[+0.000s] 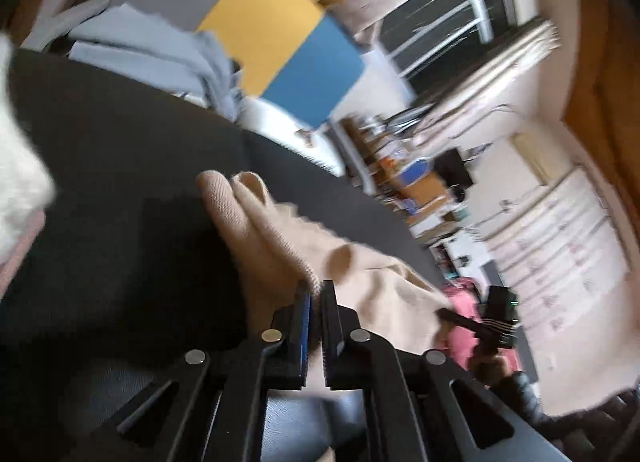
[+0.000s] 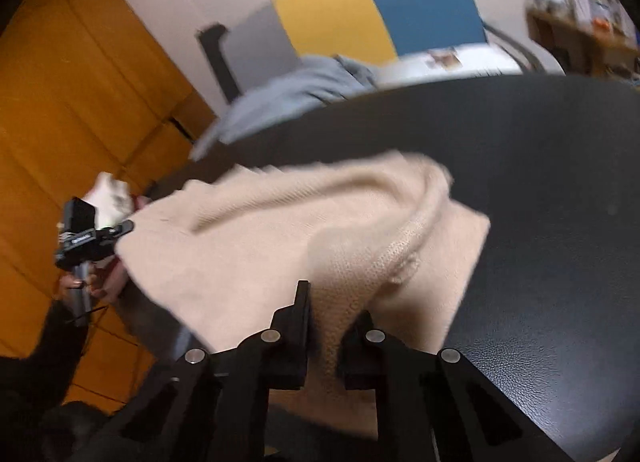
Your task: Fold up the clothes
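A beige knit garment (image 1: pixel 304 234) hangs lifted above the black table (image 1: pixel 120 141), stretched between both grippers. In the left wrist view my left gripper (image 1: pixel 316 294) is shut on one edge of the fabric, which is pinched between its fingers. My right gripper (image 1: pixel 446 314) shows at the lower right of that view, clamped on the far edge. In the right wrist view the right gripper (image 2: pixel 332 310) is shut on a fold of the beige garment (image 2: pixel 320 221). The left gripper (image 2: pixel 127 226), held in a hand, grips the garment's left corner.
A grey-blue garment (image 1: pixel 152 49) (image 2: pixel 288 89) lies crumpled at the far side of the black table (image 2: pixel 540 181). Something white and fluffy (image 1: pixel 16 165) sits at the left. A yellow and blue panel (image 2: pixel 380 1) and an orange wall (image 2: pixel 80 101) stand behind.
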Action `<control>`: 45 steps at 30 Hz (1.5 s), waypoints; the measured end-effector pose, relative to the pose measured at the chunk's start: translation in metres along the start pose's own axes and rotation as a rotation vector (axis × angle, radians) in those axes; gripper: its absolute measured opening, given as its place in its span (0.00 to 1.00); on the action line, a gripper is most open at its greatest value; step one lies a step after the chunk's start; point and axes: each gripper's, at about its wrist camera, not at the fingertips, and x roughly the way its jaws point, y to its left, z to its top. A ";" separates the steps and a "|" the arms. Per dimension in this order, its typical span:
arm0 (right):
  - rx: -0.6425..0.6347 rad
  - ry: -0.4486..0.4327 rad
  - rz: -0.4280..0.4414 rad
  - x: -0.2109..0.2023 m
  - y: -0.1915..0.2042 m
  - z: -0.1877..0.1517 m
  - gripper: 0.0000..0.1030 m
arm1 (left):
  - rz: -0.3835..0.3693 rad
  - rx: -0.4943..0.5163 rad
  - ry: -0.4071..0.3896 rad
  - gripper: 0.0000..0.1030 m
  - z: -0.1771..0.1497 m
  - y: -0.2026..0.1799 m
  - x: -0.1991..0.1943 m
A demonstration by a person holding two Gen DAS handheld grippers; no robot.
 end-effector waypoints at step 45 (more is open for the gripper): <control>0.097 0.125 -0.145 0.008 -0.036 -0.063 0.15 | 0.248 -0.161 0.094 0.19 -0.054 0.049 0.001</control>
